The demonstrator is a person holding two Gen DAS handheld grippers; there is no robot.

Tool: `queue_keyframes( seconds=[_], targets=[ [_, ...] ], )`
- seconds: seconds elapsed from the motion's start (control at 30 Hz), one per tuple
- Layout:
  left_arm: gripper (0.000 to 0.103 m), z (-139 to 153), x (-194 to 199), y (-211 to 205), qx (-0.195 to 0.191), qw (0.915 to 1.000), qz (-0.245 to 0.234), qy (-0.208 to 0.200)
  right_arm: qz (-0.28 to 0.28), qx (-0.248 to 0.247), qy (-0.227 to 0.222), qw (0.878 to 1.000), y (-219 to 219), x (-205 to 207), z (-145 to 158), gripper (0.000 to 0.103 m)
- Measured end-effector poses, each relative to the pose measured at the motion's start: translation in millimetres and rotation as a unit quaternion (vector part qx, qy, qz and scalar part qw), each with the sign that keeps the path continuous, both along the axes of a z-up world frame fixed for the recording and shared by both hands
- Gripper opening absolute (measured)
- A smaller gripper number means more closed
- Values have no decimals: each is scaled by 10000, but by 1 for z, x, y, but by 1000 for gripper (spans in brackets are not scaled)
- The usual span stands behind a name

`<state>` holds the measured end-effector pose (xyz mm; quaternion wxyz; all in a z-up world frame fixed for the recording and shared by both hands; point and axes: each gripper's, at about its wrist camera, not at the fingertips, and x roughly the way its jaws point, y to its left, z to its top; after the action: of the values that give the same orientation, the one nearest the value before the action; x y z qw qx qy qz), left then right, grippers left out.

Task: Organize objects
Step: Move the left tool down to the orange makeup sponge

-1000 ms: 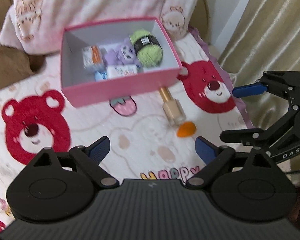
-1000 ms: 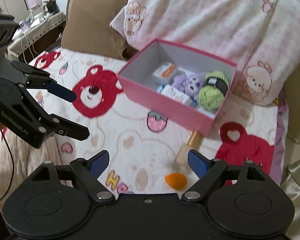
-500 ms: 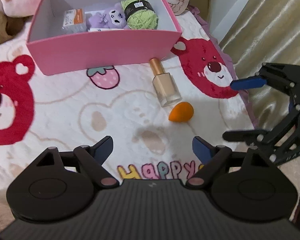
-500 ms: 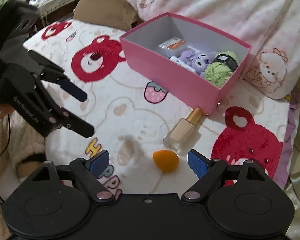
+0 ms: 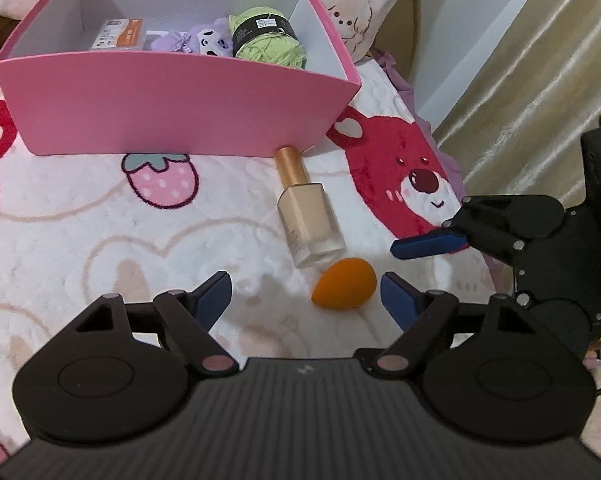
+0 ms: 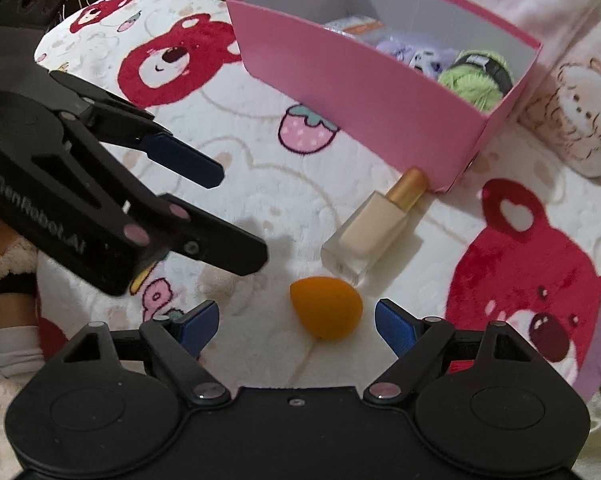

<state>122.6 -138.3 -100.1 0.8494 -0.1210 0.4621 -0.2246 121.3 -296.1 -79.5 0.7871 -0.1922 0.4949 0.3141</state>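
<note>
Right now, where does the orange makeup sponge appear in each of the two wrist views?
Left wrist view: the orange makeup sponge lies lower centre-right, just beyond the right fingertip of the open left gripper.
Right wrist view: it lies lower centre, between the fingertips of the open right gripper.
Shared landmark: the foundation bottle lying just beyond the sponge, its gold cap pointing to the pink box.

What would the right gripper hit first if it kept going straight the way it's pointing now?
Most likely the orange sponge, which lies on the blanket between the open fingers of the right gripper, just ahead. The bottle comes next, though depth is hard to judge.
</note>
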Motion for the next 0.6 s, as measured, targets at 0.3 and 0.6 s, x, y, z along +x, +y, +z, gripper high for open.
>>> queue_keyframes(
  seconds=[0.3,0.6],
  targets=[
    [71,-38,2,-8,-538,9981,132,264,-404,-67,554,9976,-3,19,-21,73],
    [53,-64,10,-12,-1126,9932,71,287,-429,-365,514,9971,5,23,-31,52]
  ],
)
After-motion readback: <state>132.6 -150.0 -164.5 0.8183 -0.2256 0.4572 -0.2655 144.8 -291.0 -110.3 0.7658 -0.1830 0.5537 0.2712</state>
